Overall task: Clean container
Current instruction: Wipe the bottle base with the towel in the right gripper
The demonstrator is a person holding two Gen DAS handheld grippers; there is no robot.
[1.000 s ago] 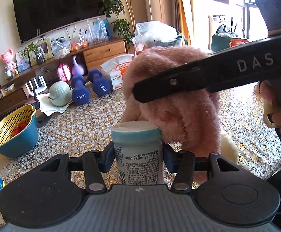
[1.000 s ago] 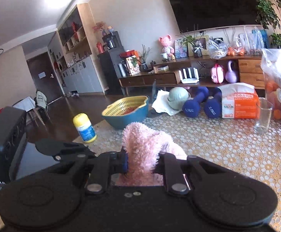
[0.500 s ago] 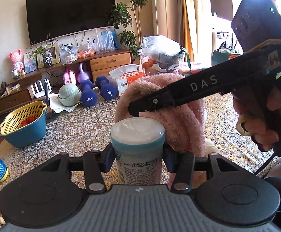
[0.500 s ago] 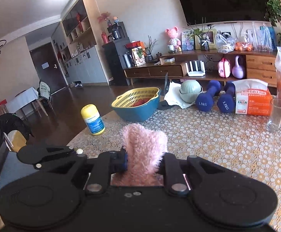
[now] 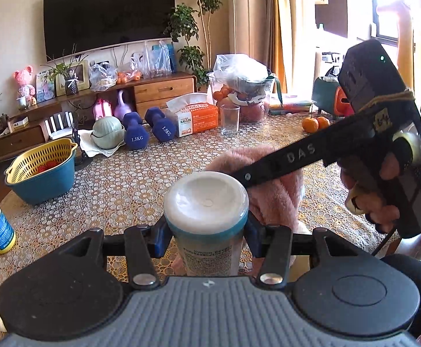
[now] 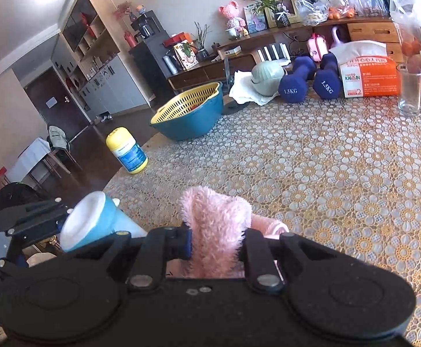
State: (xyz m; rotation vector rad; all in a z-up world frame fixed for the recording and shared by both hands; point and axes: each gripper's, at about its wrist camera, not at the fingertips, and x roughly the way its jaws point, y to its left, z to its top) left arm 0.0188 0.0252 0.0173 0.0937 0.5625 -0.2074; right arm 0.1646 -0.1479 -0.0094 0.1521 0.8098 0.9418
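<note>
The left gripper (image 5: pixel 206 230) clamps a smooth cylindrical plastic container (image 5: pixel 207 219), white-domed lid over a teal band and printed label, upright between its fingers. Just right of it, the right gripper (image 6: pixel 217 241) pinches a fluffy pink cloth (image 6: pixel 216 225), bunched above a lace-patterned tablecloth (image 6: pixel 340 179).

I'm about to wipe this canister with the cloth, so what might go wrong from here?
1. The left tongs hold the canister only just below its lid, so a hard sideways wipe might twist it loose.
2. Much of the pink cloth hangs loose outside the right tongs; it might bunch or snag.
3. A dropped canister might roll toward the drinking glass.
</note>
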